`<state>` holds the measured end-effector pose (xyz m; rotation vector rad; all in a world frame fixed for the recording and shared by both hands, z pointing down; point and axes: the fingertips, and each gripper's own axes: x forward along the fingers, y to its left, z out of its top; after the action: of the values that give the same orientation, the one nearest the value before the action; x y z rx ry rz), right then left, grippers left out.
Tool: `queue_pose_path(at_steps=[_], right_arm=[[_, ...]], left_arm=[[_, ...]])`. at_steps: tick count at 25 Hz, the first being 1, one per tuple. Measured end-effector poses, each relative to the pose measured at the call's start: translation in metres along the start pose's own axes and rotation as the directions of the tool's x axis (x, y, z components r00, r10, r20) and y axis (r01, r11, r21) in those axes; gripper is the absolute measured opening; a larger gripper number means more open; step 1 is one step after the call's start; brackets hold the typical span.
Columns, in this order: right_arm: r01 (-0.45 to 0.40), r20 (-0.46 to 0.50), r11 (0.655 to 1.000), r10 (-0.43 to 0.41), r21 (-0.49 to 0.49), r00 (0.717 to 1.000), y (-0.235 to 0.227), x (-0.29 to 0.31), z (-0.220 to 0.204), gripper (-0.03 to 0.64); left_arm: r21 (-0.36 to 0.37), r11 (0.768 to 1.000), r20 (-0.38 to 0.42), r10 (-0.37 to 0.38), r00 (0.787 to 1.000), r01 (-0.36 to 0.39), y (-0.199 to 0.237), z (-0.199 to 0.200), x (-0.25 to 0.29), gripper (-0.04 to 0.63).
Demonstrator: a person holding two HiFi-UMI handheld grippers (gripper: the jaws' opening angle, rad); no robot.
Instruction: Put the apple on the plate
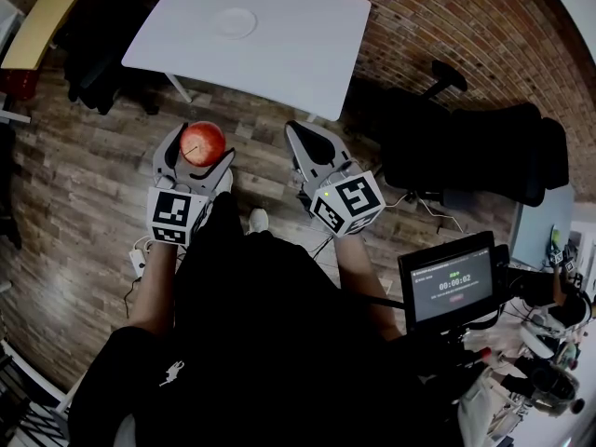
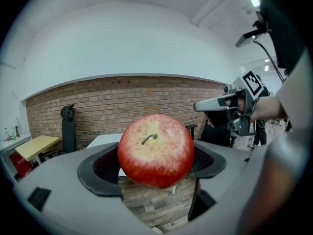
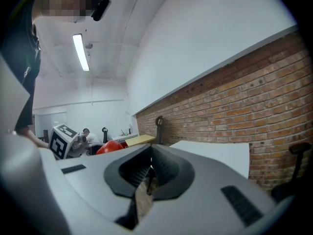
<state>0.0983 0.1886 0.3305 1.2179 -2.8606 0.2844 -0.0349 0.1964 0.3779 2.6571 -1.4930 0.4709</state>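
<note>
- Apple [image 1: 202, 142] is in the left gripper [image 2: 156, 164], up in the air over the wood floor. It's short of the table [image 1: 307, 59] and well apart from the plate [image 1: 235, 22].
- The plate sits on the far side of the white table, with nothing on it as far as I can tell.
- Left jaws are spread about apple-wide. The dark ribbed pads [image 2: 103, 166] press on opposite sides around the fattest part, and the stem points back at the gripper's camera.
- Right gripper [image 3: 146, 173] has its jaws pinched nearly together with nothing in them. It just hangs beside the left one.
- My read on handling: the apple is firm and won't squash, so the grip can be solid. The skin looks smooth and shiny though, so it's probably a bit slick.
- It's round, so I'd expect it to pop out if the pads sit above or below the widest band. The middle is the place to hold it, and that's where it's held now.
- It probably has some weight for its size, so I'd keep the carry level and not swing it.
- Squeeze too hard or drop it and it'll likely bruise. It'll also roll once let go, so I'd set it right down in the plate's dip before opening.
</note>
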Motion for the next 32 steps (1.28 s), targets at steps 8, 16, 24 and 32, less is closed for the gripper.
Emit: queue_pose_path(at_steps=[8, 16, 24, 32], right_arm=[[-0.005, -0.008, 1.0, 0.005, 0.01, 1.0, -0.02, 0.022, 0.001, 0.004], [0.0, -0.009, 1.0, 0.0, 0.005, 1.0, -0.024, 0.047, 0.006, 0.005], [0.025, -0.026, 1.0, -0.025, 0.009, 0.999, -0.054, 0.088, 0.004, 0.005], [0.034, -0.023, 0.999, -0.034, -0.003, 0.999, -0.056, 0.117, 0.017, 0.005]], left_arm=[[-0.001, 1.0, -0.015, 0.002, 1.0, -0.002, 0.017, 0.001, 0.025, 0.42], [-0.001, 1.0, -0.011, -0.013, 1.0, 0.013, 0.037, 0.003, 0.04, 0.42], [-0.006, 0.999, -0.017, -0.042, 0.999, 0.042, 0.068, 0.001, 0.084, 0.42], [0.004, 0.998, -0.003, -0.065, 0.998, 0.065, 0.096, 0.014, 0.097, 0.42]])
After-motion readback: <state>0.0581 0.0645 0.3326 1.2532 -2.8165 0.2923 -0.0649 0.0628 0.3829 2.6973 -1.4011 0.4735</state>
